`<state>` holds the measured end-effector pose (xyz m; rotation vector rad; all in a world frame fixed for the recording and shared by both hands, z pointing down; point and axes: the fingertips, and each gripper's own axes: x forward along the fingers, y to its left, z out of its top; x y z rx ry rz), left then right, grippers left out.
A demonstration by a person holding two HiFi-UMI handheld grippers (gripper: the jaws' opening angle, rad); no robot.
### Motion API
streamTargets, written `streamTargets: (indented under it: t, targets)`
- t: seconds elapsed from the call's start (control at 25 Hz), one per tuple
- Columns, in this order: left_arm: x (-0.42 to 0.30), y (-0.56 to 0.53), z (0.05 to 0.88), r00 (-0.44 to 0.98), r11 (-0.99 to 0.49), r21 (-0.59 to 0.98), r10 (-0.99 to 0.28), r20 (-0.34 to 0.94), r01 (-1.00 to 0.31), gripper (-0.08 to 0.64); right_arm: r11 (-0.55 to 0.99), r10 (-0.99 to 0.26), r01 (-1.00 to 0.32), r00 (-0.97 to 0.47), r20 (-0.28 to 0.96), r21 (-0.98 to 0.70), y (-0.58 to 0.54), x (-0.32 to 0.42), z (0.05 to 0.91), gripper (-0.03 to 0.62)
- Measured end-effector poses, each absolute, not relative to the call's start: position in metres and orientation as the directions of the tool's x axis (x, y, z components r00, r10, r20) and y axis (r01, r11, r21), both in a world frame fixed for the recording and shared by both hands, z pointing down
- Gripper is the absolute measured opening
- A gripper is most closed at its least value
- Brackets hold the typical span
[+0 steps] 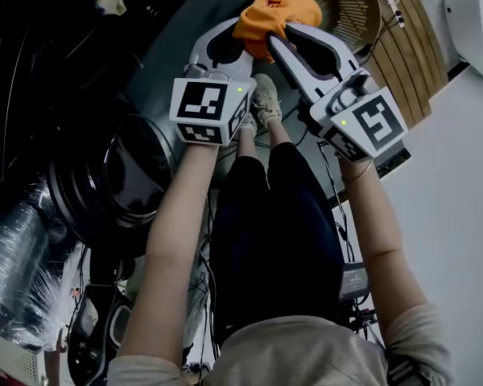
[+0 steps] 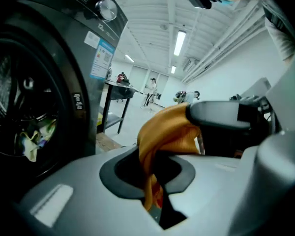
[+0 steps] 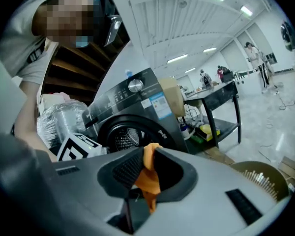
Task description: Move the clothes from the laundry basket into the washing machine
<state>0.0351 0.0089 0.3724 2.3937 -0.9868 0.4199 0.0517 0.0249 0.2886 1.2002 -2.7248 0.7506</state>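
Observation:
An orange garment (image 1: 275,13) hangs between both grippers, lifted above the floor. My left gripper (image 1: 246,40) is shut on one bunch of the orange cloth (image 2: 164,141), which runs down between its jaws. From the other side my right gripper (image 1: 275,40) is shut on another fold of the cloth (image 3: 148,178). The dark washing machine (image 1: 105,135) stands at the left, its round door opening (image 3: 130,134) facing the grippers. A round slatted laundry basket (image 1: 350,6) sits at the top, just beyond the garment.
The person's legs and shoe (image 1: 266,99) are below the grippers. A crinkled silver hose (image 1: 16,248) and cables lie at lower left. A metal shelf table (image 3: 221,107) stands beyond the washer, with people far off in the hall.

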Motion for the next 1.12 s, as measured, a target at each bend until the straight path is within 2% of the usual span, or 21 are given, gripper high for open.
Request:
streamTargets:
  t: [0.04, 0.12, 0.24, 0.4, 0.48, 0.64, 0.8, 1.12]
  targets:
    - [0.024, 0.008, 0.373, 0.667, -0.583, 0.335, -0.574, 0.475, -0.74, 0.051, 0.568, -0.671, -0.718, -0.687, 0.279, -0.403, 0.024, 0.052, 0.297, 0.063]
    - [0.003, 0.002, 0.371, 0.628, -0.542, 0.325, -0.606, 0.487, -0.775, 0.051, 0.553, -0.656, -0.722, -0.685, 0.317, -0.416, 0.024, 0.052, 0.311, 0.183]
    - [-0.026, -0.006, 0.362, 0.574, -0.48, 0.317, -0.658, 0.487, -0.818, 0.051, 0.54, -0.625, -0.729, -0.682, 0.38, -0.421, 0.029, 0.054, 0.336, 0.192]
    - [-0.06, -0.018, 0.35, 0.506, -0.413, 0.292, -0.713, 0.485, -0.862, 0.051, 0.535, -0.56, -0.777, -0.62, 0.55, -0.331, 0.04, 0.06, 0.397, 0.286]
    - [-0.075, -0.023, 0.341, 0.484, -0.396, 0.279, -0.735, 0.475, -0.875, 0.051, 0.529, -0.531, -0.795, -0.583, 0.615, -0.297, 0.041, 0.06, 0.424, 0.311]
    - [-0.092, -0.025, 0.334, 0.466, -0.382, 0.268, -0.751, 0.468, -0.884, 0.051, 0.546, -0.502, -0.815, -0.504, 0.703, -0.194, 0.022, 0.053, 0.465, 0.333]
    - [-0.101, -0.021, 0.34, 0.46, -0.376, 0.265, -0.749, 0.478, -0.888, 0.051, 0.617, -0.457, -0.779, -0.47, 0.755, -0.112, -0.003, 0.031, 0.506, 0.346]
    - [-0.108, -0.003, 0.356, 0.476, -0.395, 0.265, -0.721, 0.503, -0.88, 0.049, 0.691, -0.342, -0.709, -0.49, 0.802, -0.139, -0.035, 0.009, 0.548, 0.35]
